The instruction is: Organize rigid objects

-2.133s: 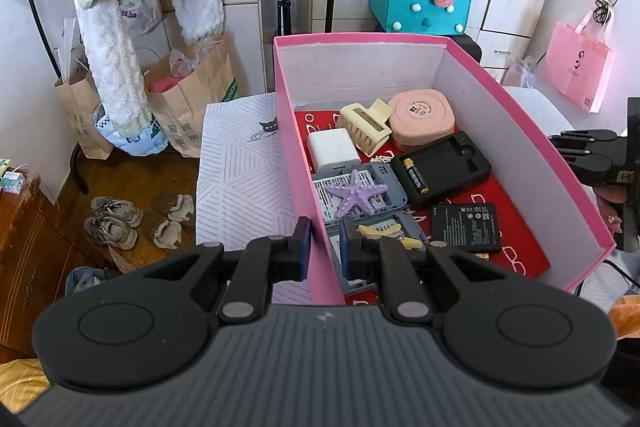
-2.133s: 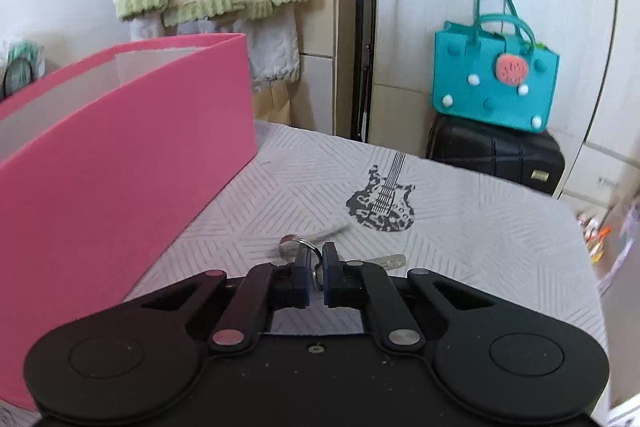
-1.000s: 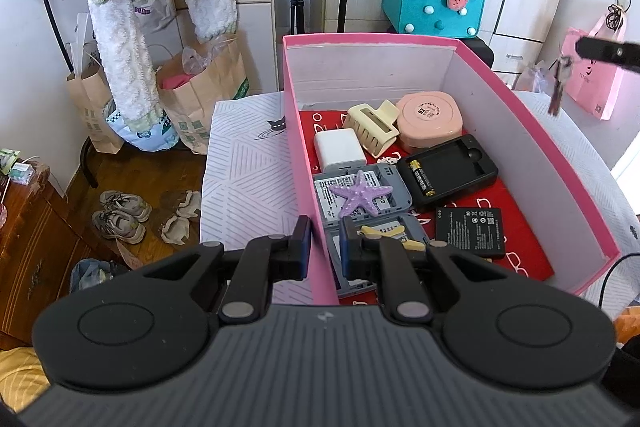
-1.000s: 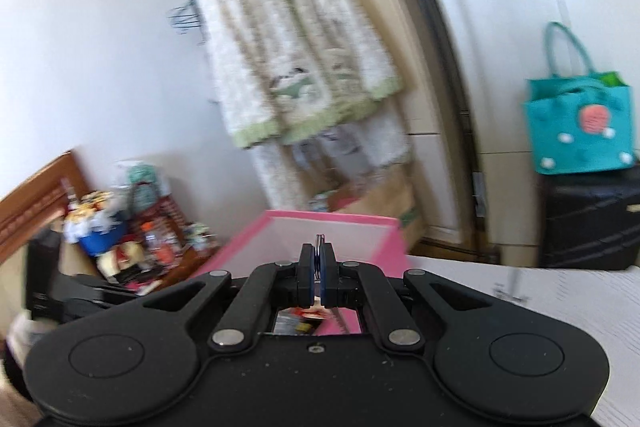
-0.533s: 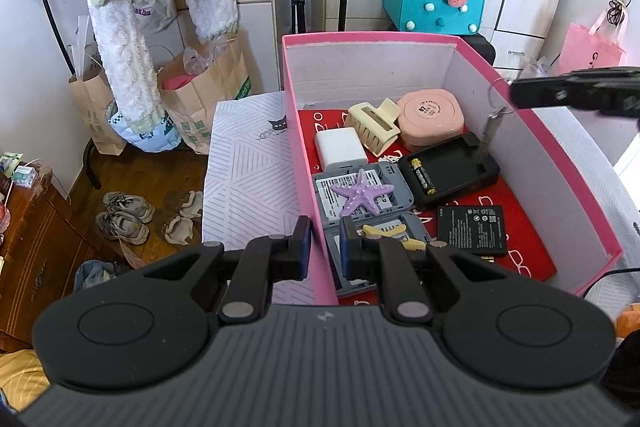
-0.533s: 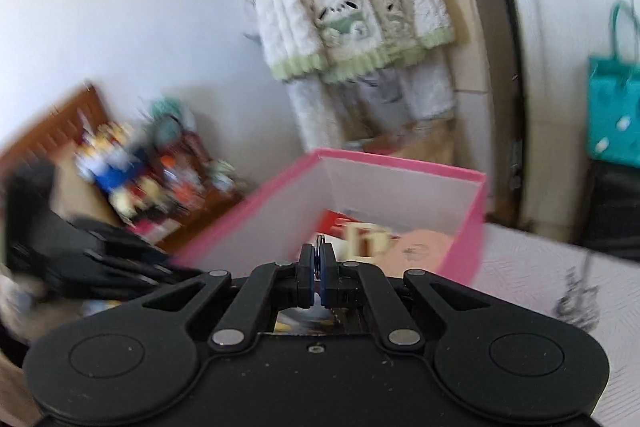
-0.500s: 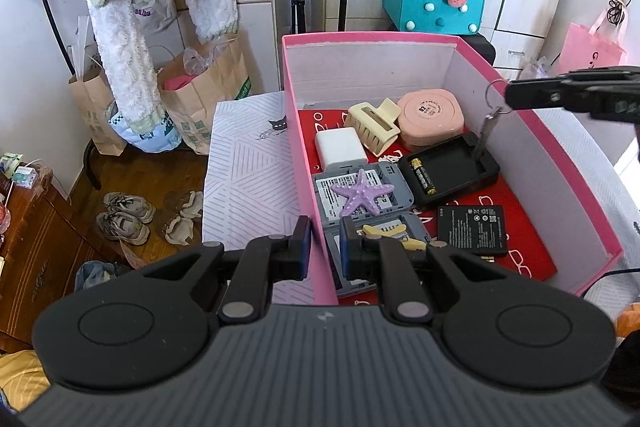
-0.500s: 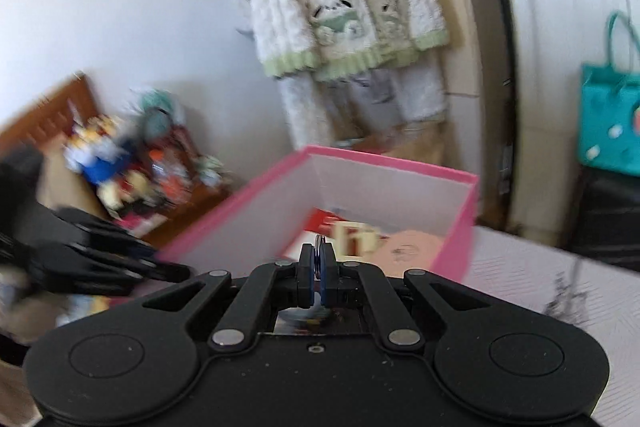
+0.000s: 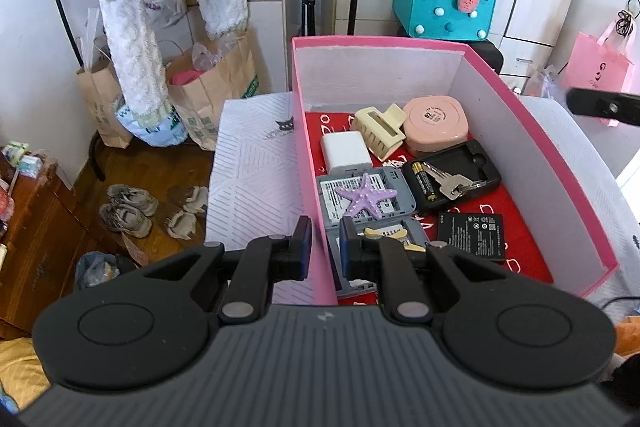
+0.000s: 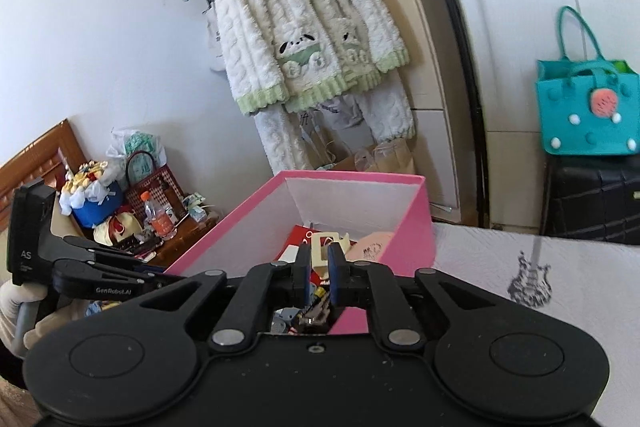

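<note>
Now that the keys (image 9: 450,185) lie in the black tray (image 9: 480,163) inside the box (image 9: 532,143), that drop looks done.
The right gripper (image 10: 319,269) has just been opening its jaws, a small gap with nothing between them, above the box's near wall. The left gripper (image 9: 325,250) pinches the box's side wall, jaws narrow. Next, the right gripper likely lifts clear of the pink rim; open table (image 10: 560,267) lies beside the box.
</note>
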`<control>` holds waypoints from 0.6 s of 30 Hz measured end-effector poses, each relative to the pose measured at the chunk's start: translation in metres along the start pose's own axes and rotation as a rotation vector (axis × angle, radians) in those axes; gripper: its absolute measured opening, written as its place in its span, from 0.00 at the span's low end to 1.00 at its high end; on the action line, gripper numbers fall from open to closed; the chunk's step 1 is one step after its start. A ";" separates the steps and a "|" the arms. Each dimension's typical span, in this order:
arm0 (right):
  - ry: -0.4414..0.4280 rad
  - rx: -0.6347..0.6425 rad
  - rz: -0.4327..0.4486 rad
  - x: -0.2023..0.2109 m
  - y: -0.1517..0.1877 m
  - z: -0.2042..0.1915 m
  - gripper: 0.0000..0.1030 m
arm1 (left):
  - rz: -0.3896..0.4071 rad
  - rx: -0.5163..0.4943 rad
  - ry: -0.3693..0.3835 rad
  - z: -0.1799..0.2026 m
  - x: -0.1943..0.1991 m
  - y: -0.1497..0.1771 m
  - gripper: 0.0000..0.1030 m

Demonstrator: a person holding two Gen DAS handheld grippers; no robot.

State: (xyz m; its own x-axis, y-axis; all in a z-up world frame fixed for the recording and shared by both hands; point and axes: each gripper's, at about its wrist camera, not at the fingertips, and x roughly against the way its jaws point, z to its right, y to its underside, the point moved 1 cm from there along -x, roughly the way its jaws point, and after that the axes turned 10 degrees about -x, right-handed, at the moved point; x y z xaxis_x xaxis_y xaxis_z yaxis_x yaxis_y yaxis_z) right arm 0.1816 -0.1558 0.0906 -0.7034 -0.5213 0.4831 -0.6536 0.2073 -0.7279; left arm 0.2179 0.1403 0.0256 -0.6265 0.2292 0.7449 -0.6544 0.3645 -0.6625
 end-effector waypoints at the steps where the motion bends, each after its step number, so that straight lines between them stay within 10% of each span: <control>1: 0.004 -0.005 0.002 0.003 0.002 0.000 0.22 | 0.000 -0.003 -0.013 0.001 0.004 0.000 0.12; 14: 0.030 0.113 0.008 0.055 0.014 -0.027 0.42 | 0.072 -0.173 -0.101 0.064 0.088 -0.014 0.16; 18: 0.024 0.144 -0.043 0.059 0.014 -0.033 0.46 | 0.088 -0.165 -0.051 0.086 0.100 -0.019 0.44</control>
State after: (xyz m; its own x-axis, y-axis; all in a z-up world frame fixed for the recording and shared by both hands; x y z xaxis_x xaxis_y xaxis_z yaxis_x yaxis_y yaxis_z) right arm 0.1213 -0.1563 0.1250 -0.6834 -0.5067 0.5256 -0.6377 0.0639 -0.7676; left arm 0.1314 0.0791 0.1063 -0.7019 0.2222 0.6767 -0.5200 0.4893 -0.7001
